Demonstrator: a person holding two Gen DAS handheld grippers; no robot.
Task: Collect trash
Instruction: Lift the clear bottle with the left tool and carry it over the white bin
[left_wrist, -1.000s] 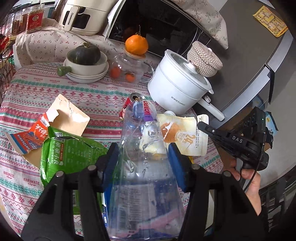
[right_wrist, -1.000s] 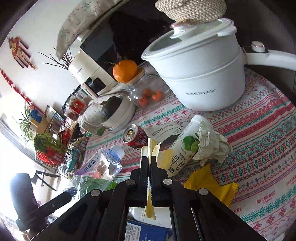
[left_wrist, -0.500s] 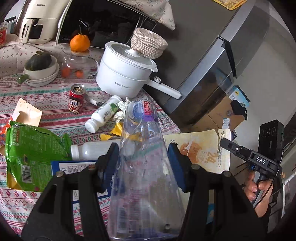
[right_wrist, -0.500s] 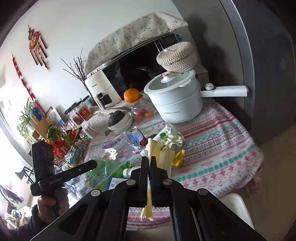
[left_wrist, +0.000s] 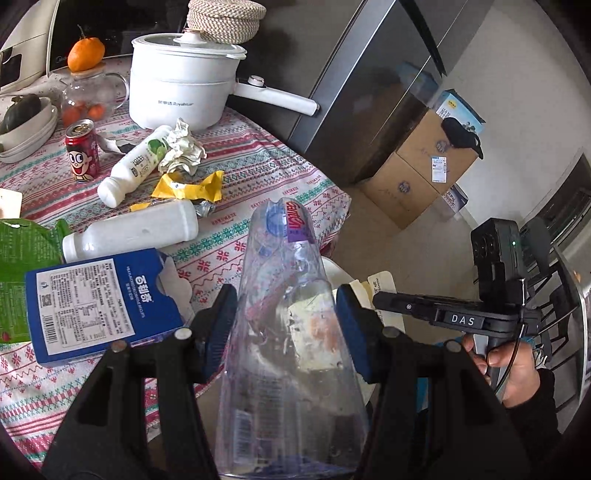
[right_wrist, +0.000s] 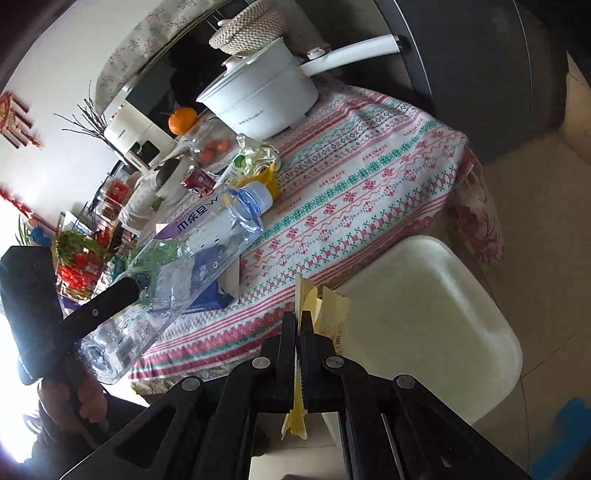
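My left gripper (left_wrist: 286, 317) is shut on a clear plastic water bottle (left_wrist: 284, 295) with a purple label, held past the table's edge; it also shows in the right wrist view (right_wrist: 195, 243). My right gripper (right_wrist: 299, 321) is shut on a flat yellow-white paper pouch (right_wrist: 306, 299), held over a white chair (right_wrist: 424, 317). The right gripper shows in the left wrist view (left_wrist: 376, 301) just right of the bottle. On the table lie two white bottles (left_wrist: 129, 232), a red can (left_wrist: 82, 151), crumpled paper (left_wrist: 183, 147), a yellow wrapper (left_wrist: 192, 186), a blue carton (left_wrist: 96, 299) and a green bag (left_wrist: 22, 254).
A white pot (left_wrist: 181, 88) with a long handle, a glass jar with an orange (left_wrist: 86, 53) on it and a bowl (left_wrist: 26, 125) stand at the table's back. A dark fridge (left_wrist: 351, 85) and cardboard boxes (left_wrist: 421, 166) are beyond the table.
Both grippers have drawn back from the table towards its right edge with the bottle and the pouch still held. The right gripper now hangs over the chair.
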